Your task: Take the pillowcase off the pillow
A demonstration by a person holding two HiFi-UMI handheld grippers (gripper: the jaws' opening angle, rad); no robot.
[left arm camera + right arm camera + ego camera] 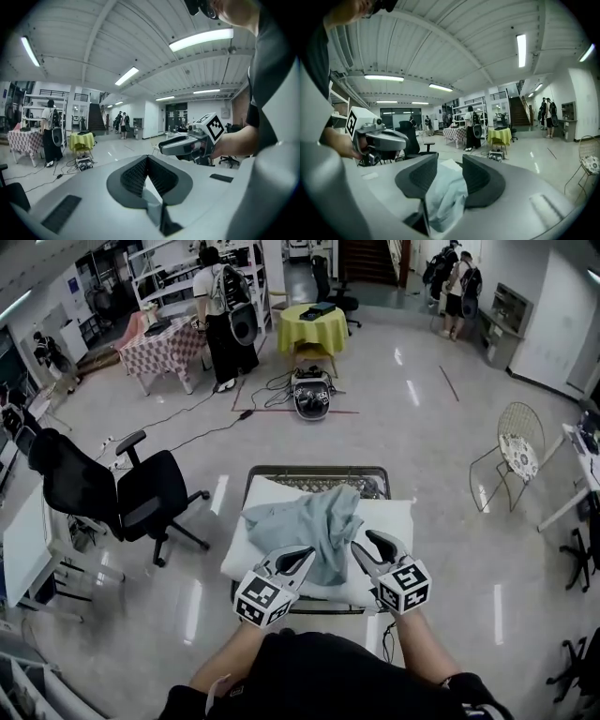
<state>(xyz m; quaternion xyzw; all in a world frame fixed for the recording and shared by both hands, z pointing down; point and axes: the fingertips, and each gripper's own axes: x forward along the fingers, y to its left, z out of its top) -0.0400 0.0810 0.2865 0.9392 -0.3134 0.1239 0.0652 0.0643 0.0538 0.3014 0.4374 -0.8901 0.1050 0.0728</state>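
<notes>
Both grippers are held up level in front of the person's chest, above the near edge of the white pillow [392,519], which lies flat on a metal-framed stand [281,470]. Raised like this, they probably take the weight of the cloth off the pillow so it can slide clear rather than drag. The pale blue-grey pillowcase [314,519] hangs as a crumpled bunch between the two tools, and its far end is draped on the pillow's top towards the rear left. The pillow's white cover shows bare on both sides and along the near edge, so the case looks mostly or wholly off. Whether a corner of the pillow is still tucked inside the bunch can't be made out. The left gripper [302,557] has its pads pressed nearly together, with only a thin pale sliver of the fabric running down between them, so it seems to have just an edge or a single fold. That grip is slight and could slip if pulled hard. The right gripper [364,547] stands partly apart because a thick wad of the same cloth fills the gap. The fabric bulges out below its pads and rises a little above them, which makes a much firmer hold. The two tools sit close beside each other, tips pointing away from the person, and the cloth bridges them.
</notes>
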